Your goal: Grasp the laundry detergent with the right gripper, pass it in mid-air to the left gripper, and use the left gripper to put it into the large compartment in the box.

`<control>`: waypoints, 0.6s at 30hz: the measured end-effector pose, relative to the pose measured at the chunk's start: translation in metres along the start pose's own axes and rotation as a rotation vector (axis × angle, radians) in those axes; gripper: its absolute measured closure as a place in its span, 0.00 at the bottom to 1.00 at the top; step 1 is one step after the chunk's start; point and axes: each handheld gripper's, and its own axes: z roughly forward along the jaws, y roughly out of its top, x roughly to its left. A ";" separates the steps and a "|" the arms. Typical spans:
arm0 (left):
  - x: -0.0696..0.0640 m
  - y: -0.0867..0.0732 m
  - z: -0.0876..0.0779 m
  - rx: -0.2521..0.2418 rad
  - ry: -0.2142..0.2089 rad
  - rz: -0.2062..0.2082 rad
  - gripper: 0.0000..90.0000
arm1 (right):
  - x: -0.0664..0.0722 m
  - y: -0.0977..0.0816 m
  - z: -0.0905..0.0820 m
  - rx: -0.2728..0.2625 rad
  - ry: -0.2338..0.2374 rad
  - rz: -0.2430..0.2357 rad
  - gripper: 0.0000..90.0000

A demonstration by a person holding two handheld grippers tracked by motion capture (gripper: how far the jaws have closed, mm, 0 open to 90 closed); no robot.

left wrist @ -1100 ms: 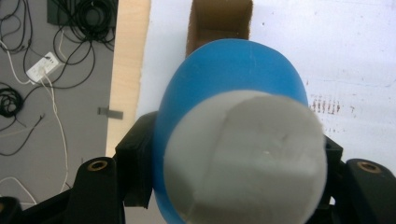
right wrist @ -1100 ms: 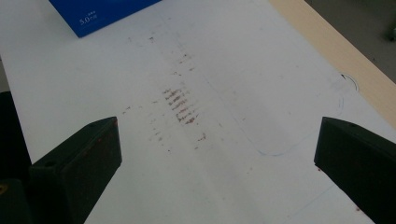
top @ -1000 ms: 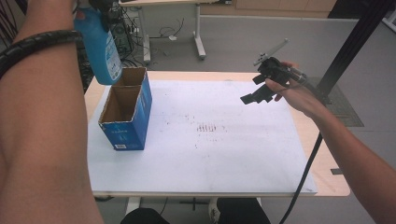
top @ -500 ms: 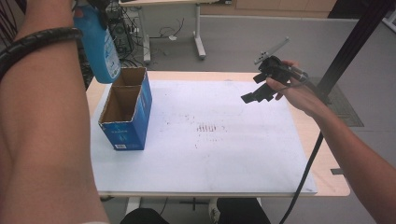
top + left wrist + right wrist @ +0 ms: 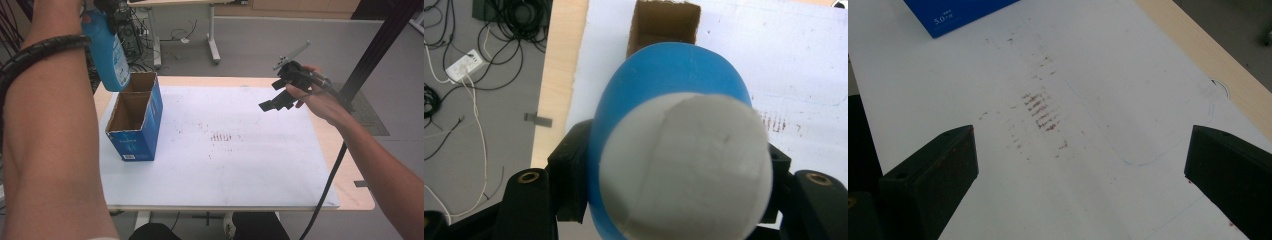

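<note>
1. The left gripper (image 5: pixel 664 200) has its fingers (image 5: pixel 569 185) closed on a blue bottle (image 5: pixel 107 47) with a grey cap (image 5: pixel 684 170). A black pad presses on each side of the bottle just under the cap.
2. The bottle hangs upright in that grip, raised off the counter (image 5: pixel 350 170), above and just behind the far end of the box.
3. Directly below the left fingers, in the left gripper view, lies the open top of a blue cardboard box (image 5: pixel 135 122). It stands on a white sheet (image 5: pixel 240 160) that covers most of the counter.
4. Between the two grippers, the sheet bears a patch of reddish-brown smudges (image 5: pixel 224 137), nearer the right fingers' line of sight.
5. The right gripper (image 5: pixel 275 101) is held above the counter's far right part, well apart from the bottle and box. Its fingers (image 5: pixel 930 175) stand wide apart with nothing between them.
</note>
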 end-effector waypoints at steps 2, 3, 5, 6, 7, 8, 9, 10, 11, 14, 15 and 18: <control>0.001 0.000 0.006 0.007 -0.003 0.001 0.40 | 0.000 0.000 0.001 0.001 0.001 -0.001 0.01; 0.001 0.000 0.006 0.007 -0.003 0.001 0.40 | 0.000 0.000 0.001 0.002 0.001 -0.001 0.01; 0.003 -0.001 0.012 0.014 -0.005 0.004 0.40 | 0.000 0.000 0.001 0.001 0.001 -0.001 0.01; 0.003 -0.001 0.014 0.016 -0.007 0.000 0.40 | 0.001 0.000 0.002 0.004 0.000 -0.005 0.01; 0.003 -0.002 0.020 0.020 -0.010 0.001 0.40 | 0.001 0.001 0.002 0.004 0.000 -0.007 0.01; 0.003 -0.002 0.020 0.020 -0.010 0.001 0.40 | 0.001 0.001 0.002 0.004 0.000 -0.007 0.01; 0.004 -0.002 0.023 0.023 -0.011 0.002 0.40 | 0.002 0.001 0.003 0.006 -0.001 -0.008 0.01; 0.004 -0.002 0.025 0.025 -0.008 0.006 0.40 | 0.002 0.001 0.003 0.007 -0.001 -0.008 0.01; 0.004 -0.003 0.030 0.026 -0.013 0.001 0.40 | 0.002 0.001 0.003 0.006 -0.001 -0.008 0.01; 0.005 -0.004 0.041 0.033 -0.014 0.000 0.40 | 0.002 0.001 0.004 0.006 -0.001 -0.012 0.01; 0.005 -0.004 0.045 0.036 -0.014 0.001 0.40 | 0.003 0.000 0.004 0.005 0.001 -0.010 0.01; 0.005 -0.005 0.057 0.047 -0.014 0.003 0.40 | 0.003 0.000 0.005 0.006 0.002 -0.010 0.01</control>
